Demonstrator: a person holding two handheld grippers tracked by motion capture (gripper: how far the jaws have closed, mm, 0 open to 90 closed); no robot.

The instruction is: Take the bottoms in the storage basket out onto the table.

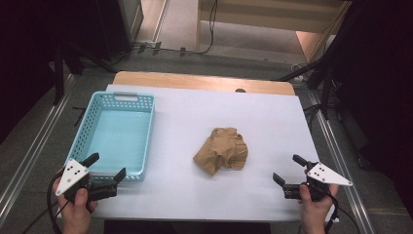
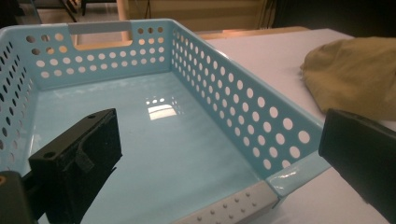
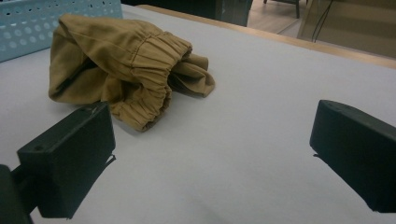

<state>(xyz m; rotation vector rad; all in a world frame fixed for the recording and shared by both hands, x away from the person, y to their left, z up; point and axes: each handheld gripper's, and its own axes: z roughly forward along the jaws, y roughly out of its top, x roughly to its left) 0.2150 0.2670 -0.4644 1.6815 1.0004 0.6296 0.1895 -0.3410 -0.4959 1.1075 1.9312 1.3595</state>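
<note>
Nearest the person, two hands come up from the bottom edge of the table, each holding a gripper. The left gripper (image 1: 105,168) sits at the near left corner, its jaws spread wide with nothing between them, just in front of the near end of a light blue basket (image 1: 84,127). In the left gripper view one jaw hangs over the basket's shiny floor and the other stands outside its right wall, so the spread jaws straddle the near right corner of the basket (image 2: 243,98) without clearly touching it.

The right gripper (image 1: 286,168) rests at the near right side of the white table (image 1: 272,122), its jaws also wide apart and holding nothing. In the right gripper view bare white tabletop (image 3: 261,140) lies between the two black jaws.

Further in, about the middle of the table, lies a crumpled tan garment (image 1: 221,150), a bundle of cloth with a gathered elastic band showing on its side. It lies well apart from both grippers, to the right of the basket and not touching it. Seen from the right gripper, the garment (image 3: 121,65) is ahead and to the left, its elastic edge turned towards the camera.

The basket runs away from the person along the left side, with holes in its walls and a handle slot at the far end.
</note>
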